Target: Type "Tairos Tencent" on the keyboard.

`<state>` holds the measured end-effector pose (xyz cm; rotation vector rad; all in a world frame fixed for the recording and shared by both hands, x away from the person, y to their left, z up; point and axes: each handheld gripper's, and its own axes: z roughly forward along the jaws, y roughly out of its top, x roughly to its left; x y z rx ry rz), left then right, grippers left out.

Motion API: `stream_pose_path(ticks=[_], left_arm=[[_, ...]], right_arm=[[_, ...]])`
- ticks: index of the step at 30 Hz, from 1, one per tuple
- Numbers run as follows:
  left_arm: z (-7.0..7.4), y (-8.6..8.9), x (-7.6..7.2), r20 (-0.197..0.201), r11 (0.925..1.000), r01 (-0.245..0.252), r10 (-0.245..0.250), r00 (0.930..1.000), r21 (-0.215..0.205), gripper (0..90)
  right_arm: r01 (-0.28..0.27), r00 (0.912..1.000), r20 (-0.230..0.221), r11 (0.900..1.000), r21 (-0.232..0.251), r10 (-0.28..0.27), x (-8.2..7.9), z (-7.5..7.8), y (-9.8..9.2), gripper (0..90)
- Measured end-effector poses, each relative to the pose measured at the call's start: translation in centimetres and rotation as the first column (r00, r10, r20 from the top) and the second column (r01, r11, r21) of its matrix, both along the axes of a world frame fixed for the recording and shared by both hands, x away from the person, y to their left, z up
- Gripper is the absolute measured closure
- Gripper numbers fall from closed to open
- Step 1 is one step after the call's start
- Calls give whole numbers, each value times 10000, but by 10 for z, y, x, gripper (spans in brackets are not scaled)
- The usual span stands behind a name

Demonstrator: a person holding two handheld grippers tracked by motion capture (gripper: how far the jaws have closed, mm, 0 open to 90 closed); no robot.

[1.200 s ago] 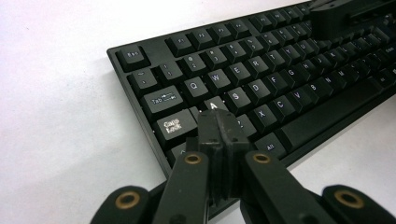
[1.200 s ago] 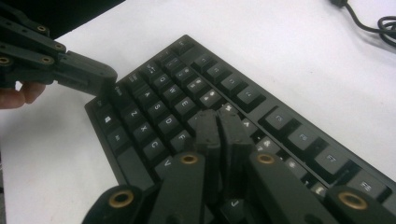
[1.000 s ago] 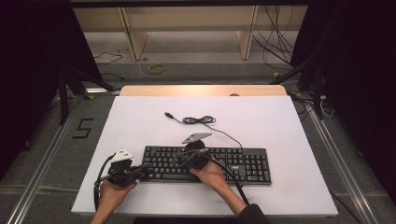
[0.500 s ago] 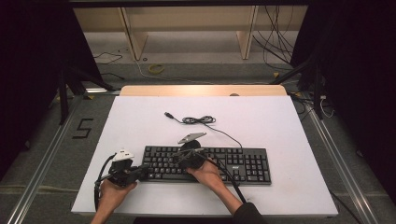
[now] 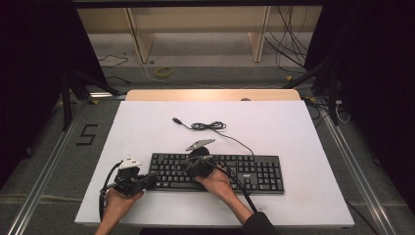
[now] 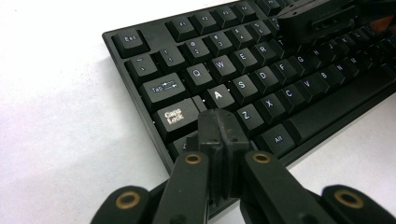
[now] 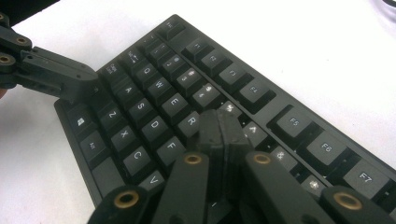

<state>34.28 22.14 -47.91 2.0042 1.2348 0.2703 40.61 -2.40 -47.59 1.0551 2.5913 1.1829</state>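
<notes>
A black keyboard (image 5: 244, 174) lies near the front of the white table, its cable (image 5: 208, 126) coiled beyond it. My left gripper (image 5: 152, 180) is shut with nothing in it, at the keyboard's left end. In the left gripper view its closed tips (image 6: 219, 123) sit over the keys between Caps Lock and Z of the keyboard (image 6: 261, 79). My right gripper (image 5: 190, 165) is also shut and empty, over the left-middle keys. In the right gripper view its tips (image 7: 219, 126) rest by the R and F keys of the keyboard (image 7: 154, 93), with the left gripper (image 7: 51, 74) further off at left.
The white tabletop (image 5: 293, 132) has free room behind and to the right of the keyboard. A wooden strip (image 5: 210, 94) edges its far side. Floor cables, shelf legs and black stands surround the table. A "5" mark (image 5: 88, 134) is on the floor at left.
My right gripper has edged slightly to the left over the keys. The left gripper and the keyboard have stayed put.
</notes>
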Motion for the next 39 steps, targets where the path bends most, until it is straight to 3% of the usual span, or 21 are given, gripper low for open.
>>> stream_pose_path(ticks=[2,12,23,25,28,29,31,39], left_arm=[[-2,-1,0,-59,10000,-12,12,10000,19,892],[-1,-1,0,-76,10000,21,-20,10000,90,891],[5,0,-2,423,9995,-24,37,9991,-309,855],[7,0,-3,583,9988,-15,43,9983,-489,826],[10,2,-3,804,9974,-106,163,9966,-715,781],[11,2,-3,868,9964,-111,185,9960,-845,755],[12,2,-3,996,9948,-49,151,9949,-1016,719],[14,-4,-2,1183,9921,33,117,9929,-1255,501]], right_arm=[[-40,10000,22,9998,-179,40,0,-2,1,900],[69,10000,-19,9999,-157,-69,0,-2,2,900],[196,9997,106,9974,700,-204,-5,10,-8,862],[135,9998,155,9939,1093,-153,-6,14,-13,767],[101,9997,208,9924,1227,-127,-8,17,-16,745],[33,9996,274,9904,1385,-72,-10,18,-19,658],[33,9997,230,9897,1433,-66,-10,19,-21,629],[-170,9994,340,9799,1985,105,-20,24,-36,445]])
